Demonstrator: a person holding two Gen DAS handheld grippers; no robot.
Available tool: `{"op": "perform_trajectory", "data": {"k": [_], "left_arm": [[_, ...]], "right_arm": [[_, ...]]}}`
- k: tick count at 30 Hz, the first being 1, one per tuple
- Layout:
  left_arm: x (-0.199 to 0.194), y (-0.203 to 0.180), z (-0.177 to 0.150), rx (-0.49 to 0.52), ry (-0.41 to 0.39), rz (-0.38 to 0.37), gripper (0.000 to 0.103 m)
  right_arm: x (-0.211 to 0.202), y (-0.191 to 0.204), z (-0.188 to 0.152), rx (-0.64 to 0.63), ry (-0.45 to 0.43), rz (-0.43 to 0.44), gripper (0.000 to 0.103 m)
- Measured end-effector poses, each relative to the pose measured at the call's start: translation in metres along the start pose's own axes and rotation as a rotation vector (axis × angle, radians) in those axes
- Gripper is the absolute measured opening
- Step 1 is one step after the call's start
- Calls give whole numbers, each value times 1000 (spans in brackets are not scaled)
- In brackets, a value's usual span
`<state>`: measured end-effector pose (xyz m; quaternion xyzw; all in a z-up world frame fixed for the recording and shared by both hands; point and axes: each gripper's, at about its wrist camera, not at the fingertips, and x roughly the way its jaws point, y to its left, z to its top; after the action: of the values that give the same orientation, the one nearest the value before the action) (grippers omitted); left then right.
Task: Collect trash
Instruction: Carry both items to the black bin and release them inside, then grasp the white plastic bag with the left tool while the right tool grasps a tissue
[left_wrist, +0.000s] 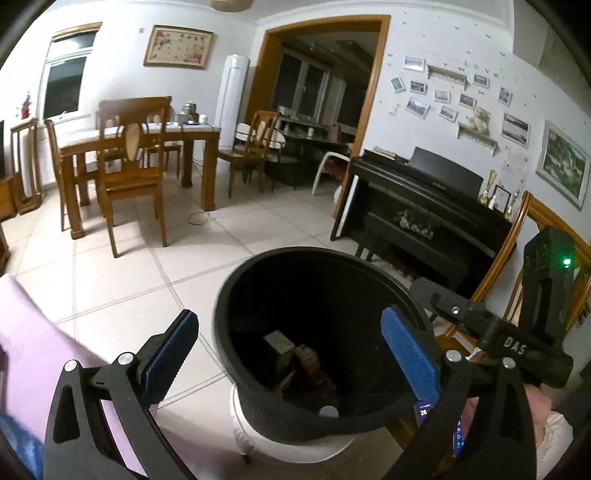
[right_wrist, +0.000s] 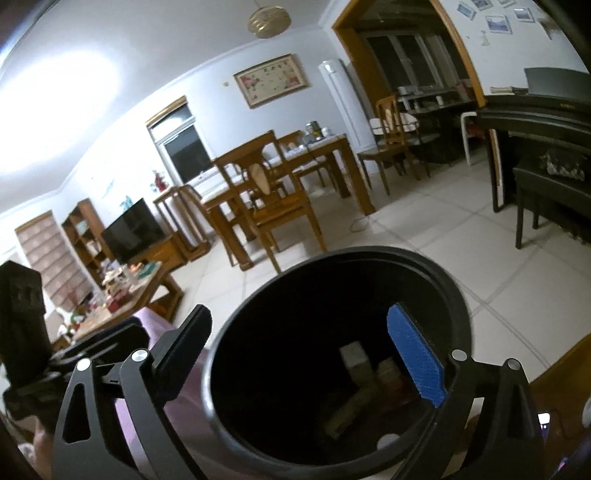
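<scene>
A black round trash bin (left_wrist: 236, 332) stands on a white stool (left_wrist: 295, 450); it also shows in the right wrist view (right_wrist: 454, 295). Inside lie a grey box (left_wrist: 279, 345), a reddish-brown carton (left_wrist: 308, 360) and a small white round piece (left_wrist: 328, 411); the box (right_wrist: 355, 358) and white piece (right_wrist: 388, 440) show in the right view too. My left gripper (left_wrist: 295, 350) is open and empty, its jaws spread over the bin's mouth. My right gripper (right_wrist: 306, 354) is open and empty, one blue pad (right_wrist: 415, 356) over the bin's mouth.
A wooden dining table (left_wrist: 192, 134) with chairs (left_wrist: 129, 173) stands behind on the tiled floor. A black piano (left_wrist: 424, 206) lines the right wall. A purple cloth (left_wrist: 33, 350) lies at the left. A cluttered coffee table (right_wrist: 122, 295) and TV (right_wrist: 133, 229) are at the left.
</scene>
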<state>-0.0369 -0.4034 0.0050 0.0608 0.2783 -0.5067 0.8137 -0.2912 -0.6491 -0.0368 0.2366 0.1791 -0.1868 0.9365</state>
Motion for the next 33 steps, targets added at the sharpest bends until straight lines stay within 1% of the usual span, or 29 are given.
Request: {"op": "perform_trajectory", "data": {"k": [5, 9, 11, 12, 14, 18, 20, 21, 22, 24, 26, 28, 30, 32, 33], "left_arm": [[-40, 23, -5, -34, -42, 33, 98], [-85, 52, -13, -67, -91, 102, 98], [-108, 70, -17, -97, -118, 132, 98], [-125, 85, -21, -119, -140, 157, 98], [-147, 104, -26, -149, -165, 198, 98], [-196, 160, -42, -227, -183, 347, 98], [-214, 191, -51, -270, -162, 426, 98], [-220, 210, -57, -295, -132, 473, 98], [-222, 225, -62, -314, -100, 505, 98], [-221, 257, -74, -342, -12, 543, 98], [-217, 280, -82, -345, 51, 556, 98], [-213, 299, -88, -352, 86, 560, 98], [-206, 311, -89, -364, 101, 537, 98], [-201, 321, -88, -367, 110, 510, 98], [-199, 325, -90, -357, 117, 485, 98]], "right_arm": [[8, 42, -4, -35, 22, 58, 95], [23, 89, -9, -80, 62, 117, 95], [31, 121, -14, -110, 84, 154, 95], [36, 136, -17, -124, 94, 171, 95], [48, 173, -26, -166, 120, 217, 95], [71, 240, -41, -223, 186, 312, 95], [84, 279, -50, -250, 226, 373, 95], [90, 297, -53, -264, 245, 399, 95], [99, 321, -58, -285, 270, 429, 95], [114, 362, -65, -327, 310, 480, 95], [128, 398, -71, -370, 343, 515, 95], [146, 433, -78, -413, 377, 535, 94], [169, 467, -87, -443, 430, 542, 90], [189, 486, -98, -471, 481, 516, 87], [199, 494, -103, -484, 506, 507, 86]]}}
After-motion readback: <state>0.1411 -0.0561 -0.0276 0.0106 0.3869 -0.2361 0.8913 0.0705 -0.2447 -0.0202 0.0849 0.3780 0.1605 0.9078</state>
